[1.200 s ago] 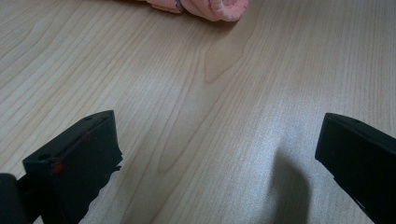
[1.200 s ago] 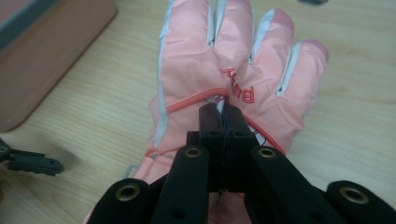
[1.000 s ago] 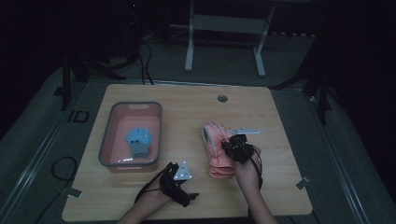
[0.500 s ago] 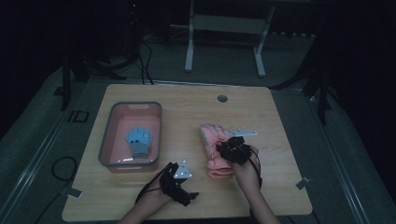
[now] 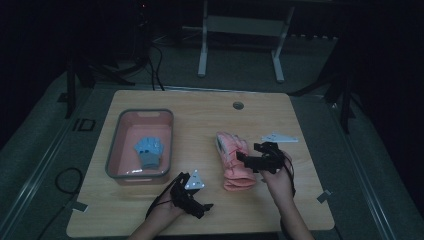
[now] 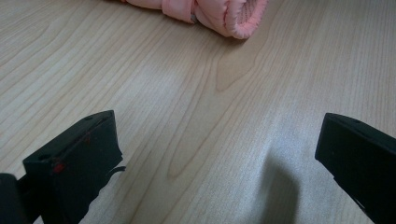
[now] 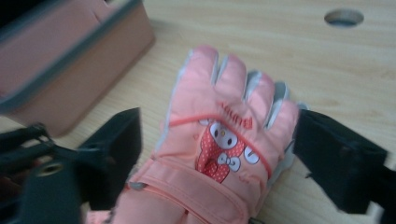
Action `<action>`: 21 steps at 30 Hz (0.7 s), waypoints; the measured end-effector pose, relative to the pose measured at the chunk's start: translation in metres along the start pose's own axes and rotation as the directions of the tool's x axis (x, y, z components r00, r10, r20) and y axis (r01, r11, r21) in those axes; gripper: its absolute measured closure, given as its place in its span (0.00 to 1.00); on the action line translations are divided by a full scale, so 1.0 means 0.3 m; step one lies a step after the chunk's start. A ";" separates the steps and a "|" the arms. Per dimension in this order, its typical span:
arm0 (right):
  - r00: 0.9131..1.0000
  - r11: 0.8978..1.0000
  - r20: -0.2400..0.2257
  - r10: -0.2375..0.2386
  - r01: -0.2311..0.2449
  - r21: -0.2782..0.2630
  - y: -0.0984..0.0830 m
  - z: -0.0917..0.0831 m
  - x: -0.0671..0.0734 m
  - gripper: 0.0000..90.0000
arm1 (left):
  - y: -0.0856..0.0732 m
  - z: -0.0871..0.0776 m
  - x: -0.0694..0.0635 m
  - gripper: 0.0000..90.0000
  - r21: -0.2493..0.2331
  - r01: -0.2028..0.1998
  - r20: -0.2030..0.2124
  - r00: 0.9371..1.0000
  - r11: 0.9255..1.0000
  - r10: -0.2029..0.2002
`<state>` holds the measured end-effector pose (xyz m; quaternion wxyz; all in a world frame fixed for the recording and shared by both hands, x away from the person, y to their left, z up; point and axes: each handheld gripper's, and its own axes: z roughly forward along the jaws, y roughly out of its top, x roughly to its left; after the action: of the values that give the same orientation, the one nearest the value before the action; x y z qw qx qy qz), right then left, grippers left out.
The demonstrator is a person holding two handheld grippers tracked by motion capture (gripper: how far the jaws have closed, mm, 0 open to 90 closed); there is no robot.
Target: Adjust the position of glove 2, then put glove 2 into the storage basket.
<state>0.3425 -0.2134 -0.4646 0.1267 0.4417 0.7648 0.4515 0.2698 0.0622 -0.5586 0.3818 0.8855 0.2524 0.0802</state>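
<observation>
Glove let go on the worktop as the right tongs open wide.

High view: right tongs [image 5: 248, 161] hang over the pink glove [image 5: 233, 160], right of the pink bin [image 5: 120, 134] holding a blue glove [image 5: 149, 150]; since the earlier frame they have drawn nearer, their jaws just opened. Left gripper view: left tongs [image 6: 219, 154] gape, empty, above bare wood. Right gripper view: jaws flank the glove without pressing; a clean regrip would close squarely across the cuff.

glove [image 7: 219, 154]: padded pink cloth | table [image 6: 196, 116]: matt wood grain | bin [image 5: 114, 150]: smooth plastic
</observation>
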 end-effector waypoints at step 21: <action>0.989 0.985 -0.018 -0.144 0.145 0.090 0.002 -0.092 -0.141 0.18 | 0.306 -0.138 0.028 0.05 -0.102 0.111 -0.061 0.991 0.989 -0.117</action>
<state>0.3508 -0.2627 -0.4573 0.1344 0.3879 0.8153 0.4084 0.2985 0.0395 -0.4646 0.4201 0.8466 0.3110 0.1003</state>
